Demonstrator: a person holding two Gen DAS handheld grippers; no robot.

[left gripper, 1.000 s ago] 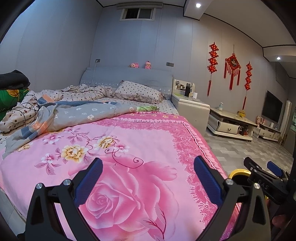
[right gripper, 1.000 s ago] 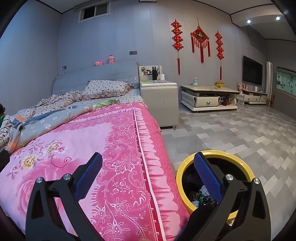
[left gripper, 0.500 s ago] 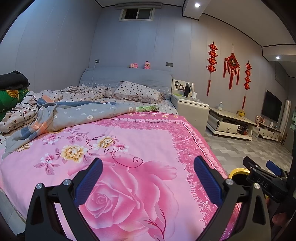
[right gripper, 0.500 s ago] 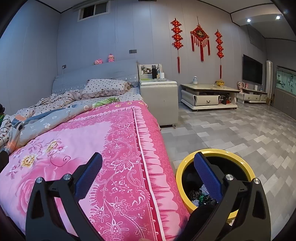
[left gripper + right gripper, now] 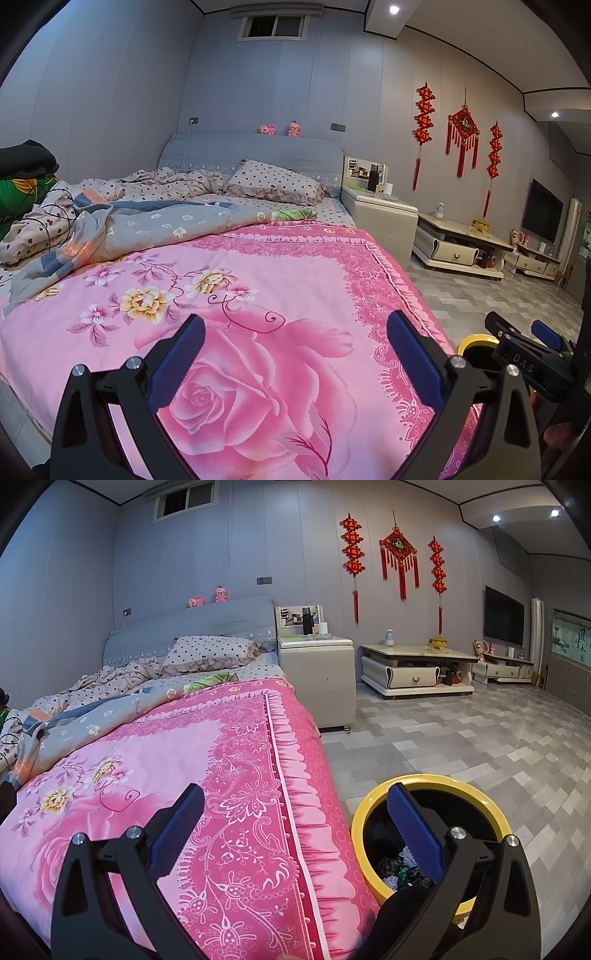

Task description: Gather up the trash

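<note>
Both claws spread wide and empty over the pink bedspread (image 5: 258, 295).
Only the right wrist view shows trash (image 5: 400, 869) inside the yellow-rimmed bin (image 5: 428, 781); left claw (image 5: 295, 349), right claw (image 5: 295, 829).

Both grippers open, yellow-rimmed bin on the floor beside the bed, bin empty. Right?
Not quite: the yellow-rimmed bin is not empty. The right wrist view shows crumpled trash at its bottom. The rest holds: both grippers' jaws stand open, and the bin sits on the floor beside the bed.

Nothing lay between the left fingers (image 5: 177, 358) above the flat pink bedspread (image 5: 258, 295). The bin rim (image 5: 476, 786) ringed the right gripper's right finger (image 5: 413, 827); open floor (image 5: 480, 738) stretched beyond.
</note>
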